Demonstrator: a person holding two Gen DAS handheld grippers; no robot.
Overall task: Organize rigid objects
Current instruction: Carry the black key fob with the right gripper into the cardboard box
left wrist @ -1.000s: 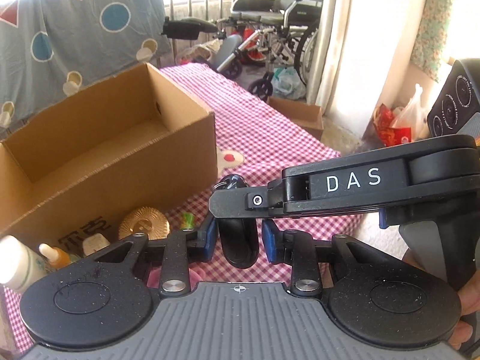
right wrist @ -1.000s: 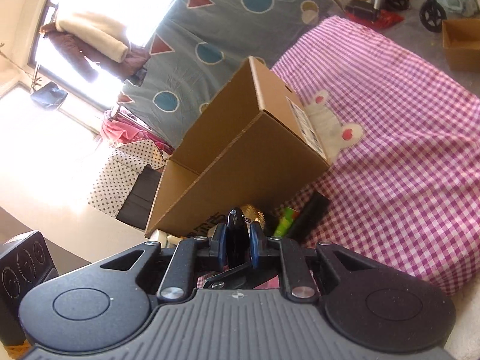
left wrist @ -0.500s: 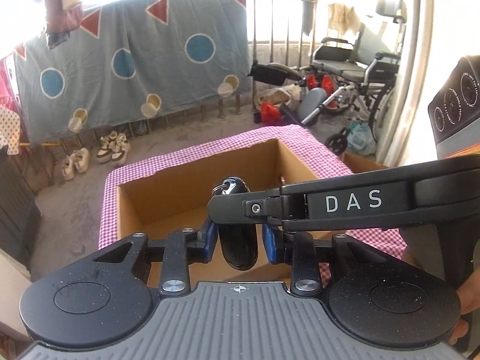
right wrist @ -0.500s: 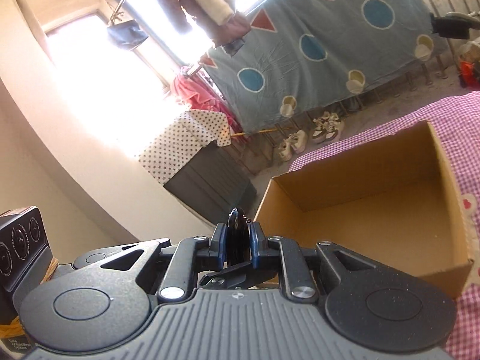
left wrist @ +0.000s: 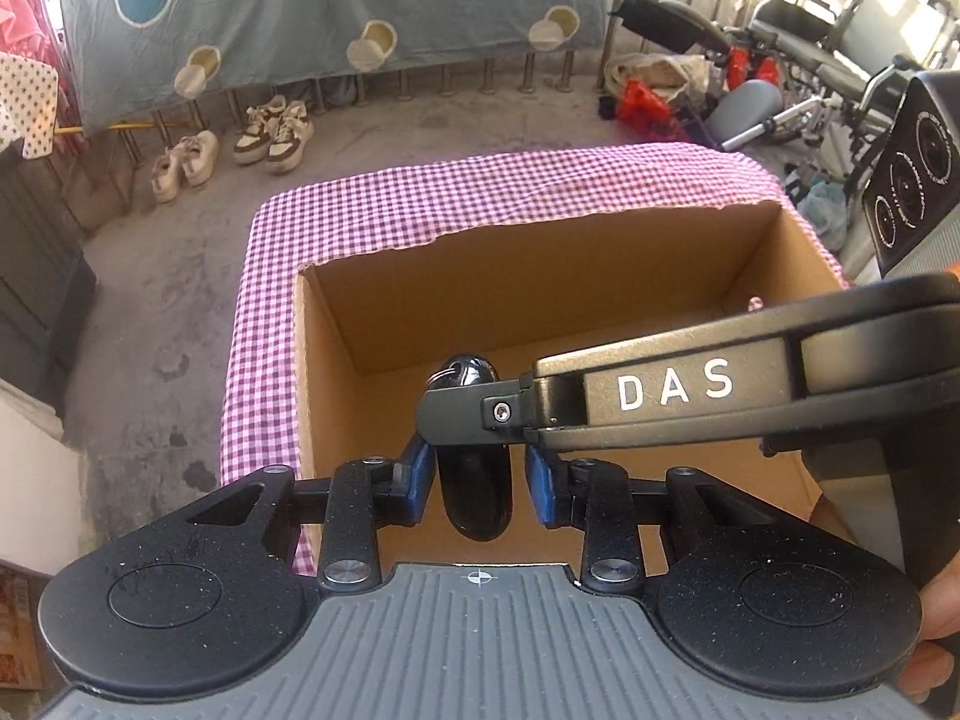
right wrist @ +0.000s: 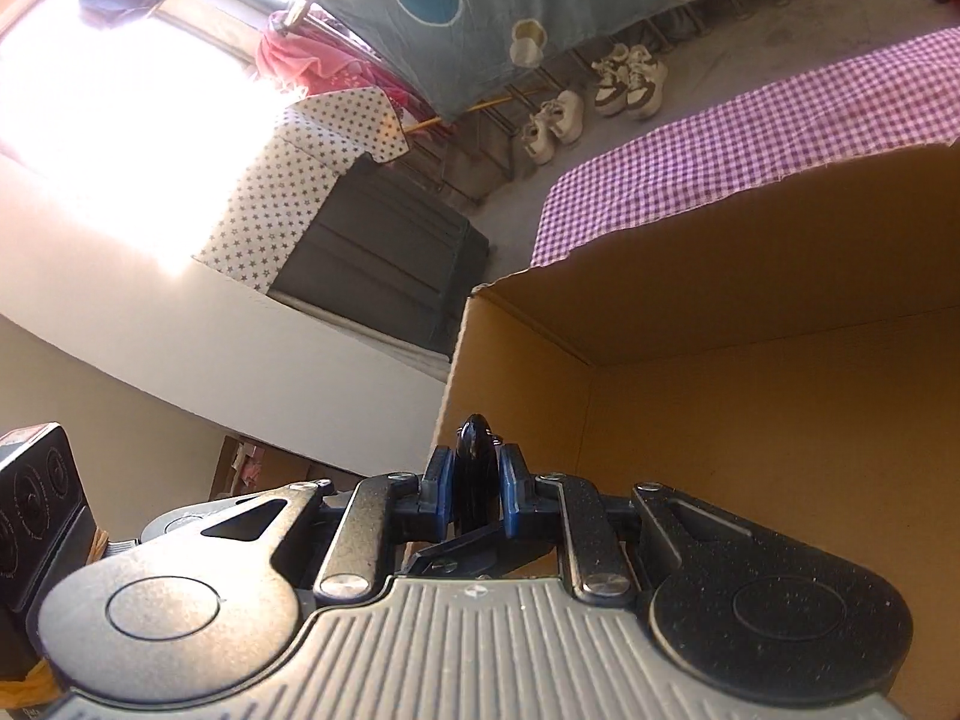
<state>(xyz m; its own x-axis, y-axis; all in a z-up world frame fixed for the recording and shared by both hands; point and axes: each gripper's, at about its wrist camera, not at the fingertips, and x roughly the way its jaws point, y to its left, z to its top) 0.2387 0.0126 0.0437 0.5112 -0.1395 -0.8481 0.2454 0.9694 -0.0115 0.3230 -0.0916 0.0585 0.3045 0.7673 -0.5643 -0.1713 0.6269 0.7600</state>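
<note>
Two grippers: both above the cardboard box (left wrist: 336,396).
Left gripper (left wrist: 477,480): opening, pads flanking black key fob (left wrist: 474,492).
Right gripper (right wrist: 474,495): clamped on fob.
Left view only: "DAS" finger across fob.

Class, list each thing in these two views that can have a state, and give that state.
Left gripper: jaws opening, pads clear of the black fob between them.
Right gripper: shut on the black fob.
Black fob: held over the box.
Cardboard box: upright, top open, nothing visible inside.
</note>
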